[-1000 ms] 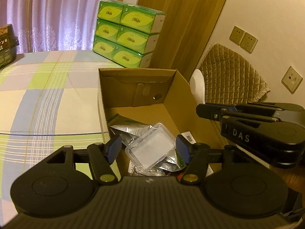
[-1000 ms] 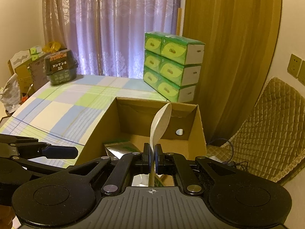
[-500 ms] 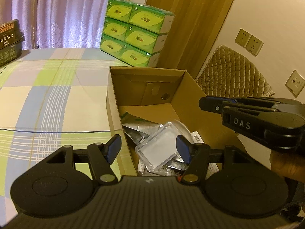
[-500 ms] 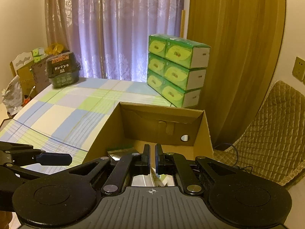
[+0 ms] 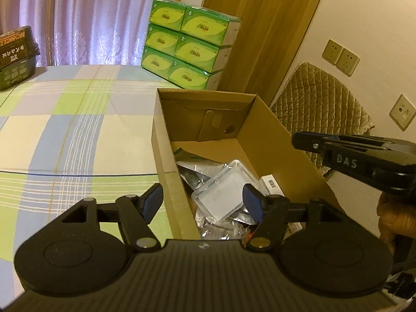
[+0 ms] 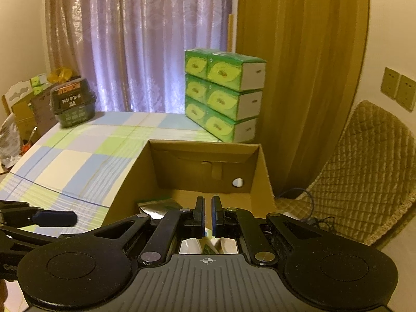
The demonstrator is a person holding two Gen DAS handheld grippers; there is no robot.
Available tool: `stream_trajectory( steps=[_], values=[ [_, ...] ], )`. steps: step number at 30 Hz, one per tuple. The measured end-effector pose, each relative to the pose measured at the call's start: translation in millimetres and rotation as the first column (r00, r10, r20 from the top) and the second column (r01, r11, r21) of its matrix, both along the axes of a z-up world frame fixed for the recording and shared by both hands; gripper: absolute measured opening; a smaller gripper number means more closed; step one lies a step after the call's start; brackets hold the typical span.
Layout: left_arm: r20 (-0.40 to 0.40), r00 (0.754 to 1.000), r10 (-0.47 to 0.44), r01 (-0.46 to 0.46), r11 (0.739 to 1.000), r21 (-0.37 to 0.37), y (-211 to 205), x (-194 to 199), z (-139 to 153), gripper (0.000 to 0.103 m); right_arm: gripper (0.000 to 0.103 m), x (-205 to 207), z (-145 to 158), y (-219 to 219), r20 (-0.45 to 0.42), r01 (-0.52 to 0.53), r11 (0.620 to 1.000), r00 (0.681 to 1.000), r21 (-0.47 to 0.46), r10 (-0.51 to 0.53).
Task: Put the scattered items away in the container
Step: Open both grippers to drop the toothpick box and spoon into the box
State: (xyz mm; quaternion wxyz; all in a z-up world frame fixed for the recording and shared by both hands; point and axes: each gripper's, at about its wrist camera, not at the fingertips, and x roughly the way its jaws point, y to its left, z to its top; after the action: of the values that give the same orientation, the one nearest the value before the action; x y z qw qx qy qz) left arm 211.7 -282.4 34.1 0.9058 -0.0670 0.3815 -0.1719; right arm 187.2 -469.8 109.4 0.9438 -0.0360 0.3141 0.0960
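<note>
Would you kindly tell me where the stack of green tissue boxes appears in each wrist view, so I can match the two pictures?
Left wrist view: the stack of green tissue boxes stands top centre, on the checked tablecloth behind the cardboard box.
Right wrist view: the stack stands just right of centre, again behind the cardboard box.
Shared landmark: the round hole in the box's far wall.
</note>
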Motion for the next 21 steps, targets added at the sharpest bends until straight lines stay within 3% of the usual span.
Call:
stream_trajectory(
  steps=[12,17,18,19,20,21],
  values=[
    [0.035,0.999,0.015,-0.015,1.0,-0.004,20.5,-38.2,17.3,0.091,0.007,-45.6,15.6,-12.8,-0.008,0.064,0.997,0.998,0.052,-0.063],
    [0.054,0.999,0.006,-0.005,1.0,-0.008,26.2,-53.7,26.0,0.096,0.007,-67.0,17.5,-10.3,-0.041,0.091,0.994,0.995,0.056,-0.089],
    [0.056,0.998,0.003,-0.003,1.0,-0.009,26.9,-56.3,27.2,0.096,0.019,-72.4,17.9,-9.4,-0.03,0.099,0.994,0.995,0.053,-0.098],
    [0.057,0.998,0.001,-0.001,1.0,-0.01,27.5,-58.8,28.3,0.096,0.049,-78.2,18.9,-8.9,-0.011,0.109,0.993,0.994,0.053,-0.109],
    [0.058,0.998,0.0,0.001,1.0,-0.011,28.3,-61.3,29.2,0.096,0.103,-84.9,19.8,-8.0,0.034,0.121,0.991,0.992,0.058,-0.123],
    [0.06,0.998,-0.003,0.003,1.0,-0.012,29.0,-63.6,30.2,0.096,0.103,-90.1,20.1,-6.1,0.075,0.125,0.99,0.989,0.06,-0.13]
  ],
)
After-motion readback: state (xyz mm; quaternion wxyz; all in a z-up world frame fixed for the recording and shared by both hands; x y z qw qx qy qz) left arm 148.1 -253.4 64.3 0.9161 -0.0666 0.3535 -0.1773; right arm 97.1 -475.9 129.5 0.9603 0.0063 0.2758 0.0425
